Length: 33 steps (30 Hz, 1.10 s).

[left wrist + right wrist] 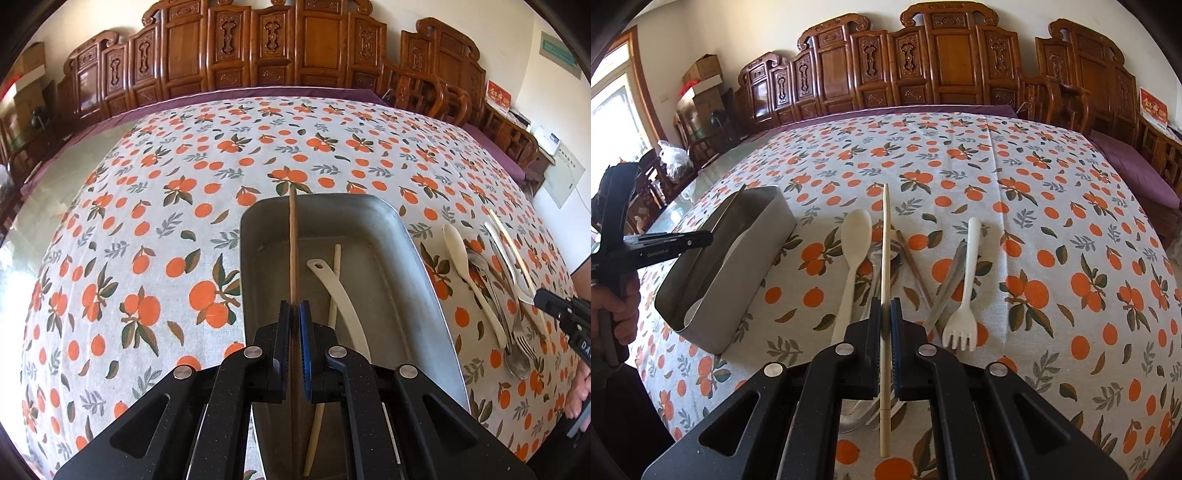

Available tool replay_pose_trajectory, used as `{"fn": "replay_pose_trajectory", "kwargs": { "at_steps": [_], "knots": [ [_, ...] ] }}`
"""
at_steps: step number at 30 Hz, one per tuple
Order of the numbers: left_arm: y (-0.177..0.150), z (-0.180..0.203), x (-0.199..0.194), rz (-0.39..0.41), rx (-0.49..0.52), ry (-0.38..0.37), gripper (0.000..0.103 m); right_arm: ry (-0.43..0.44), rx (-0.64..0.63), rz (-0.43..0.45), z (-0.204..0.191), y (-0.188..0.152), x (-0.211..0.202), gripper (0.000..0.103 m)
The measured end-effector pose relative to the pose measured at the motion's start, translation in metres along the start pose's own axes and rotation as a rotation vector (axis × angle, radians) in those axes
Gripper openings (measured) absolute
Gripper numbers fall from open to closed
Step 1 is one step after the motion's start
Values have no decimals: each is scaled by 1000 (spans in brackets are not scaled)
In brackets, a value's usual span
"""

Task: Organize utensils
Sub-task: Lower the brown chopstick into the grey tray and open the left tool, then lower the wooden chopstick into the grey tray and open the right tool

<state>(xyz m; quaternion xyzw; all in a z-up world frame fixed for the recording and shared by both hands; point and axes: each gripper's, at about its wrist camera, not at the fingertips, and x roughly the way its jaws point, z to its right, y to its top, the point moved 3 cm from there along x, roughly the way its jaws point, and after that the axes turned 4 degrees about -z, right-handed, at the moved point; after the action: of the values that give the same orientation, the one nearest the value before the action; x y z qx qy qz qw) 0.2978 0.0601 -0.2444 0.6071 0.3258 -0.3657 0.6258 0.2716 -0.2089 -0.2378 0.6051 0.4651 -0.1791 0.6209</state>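
Note:
My left gripper (294, 308) is shut on a brown wooden chopstick (293, 243) and holds it over the metal tray (421, 258). In the tray lie a white spoon (343, 295) and a cream chopstick (335, 280). My right gripper (885, 306) is shut on a cream chopstick (885, 236) above the utensil pile. On the cloth lie a cream spoon (851, 254), a white fork (964, 295), a brown chopstick (912, 262) and metal utensils (947, 291). The tray (746, 258) sits left in the right wrist view, with the left gripper (701, 238) over it.
The table has an orange-print cloth (147, 221). Carved wooden chairs (942, 59) line its far side. The pile of utensils (491, 280) lies right of the tray in the left wrist view, with the right gripper (543, 295) at the frame's right edge.

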Motion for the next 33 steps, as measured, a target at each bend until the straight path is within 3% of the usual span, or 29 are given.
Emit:
{"fn": "replay_pose_trajectory", "kwargs": {
  "at_steps": [6, 14, 24, 33],
  "knots": [
    [4, -2, -9, 23, -5, -13, 4, 36, -7, 5, -20, 0, -6, 6],
    [10, -10, -27, 67, -7, -25, 4, 106, -68, 32, -76, 19, -17, 6],
    [14, -28, -41, 96, -29, -24, 4, 195, -84, -7, -147, 39, 16, 6],
    [14, -40, -45, 102, -49, -22, 4, 198, -43, -64, -169, 48, 53, 6]
  ]
}}
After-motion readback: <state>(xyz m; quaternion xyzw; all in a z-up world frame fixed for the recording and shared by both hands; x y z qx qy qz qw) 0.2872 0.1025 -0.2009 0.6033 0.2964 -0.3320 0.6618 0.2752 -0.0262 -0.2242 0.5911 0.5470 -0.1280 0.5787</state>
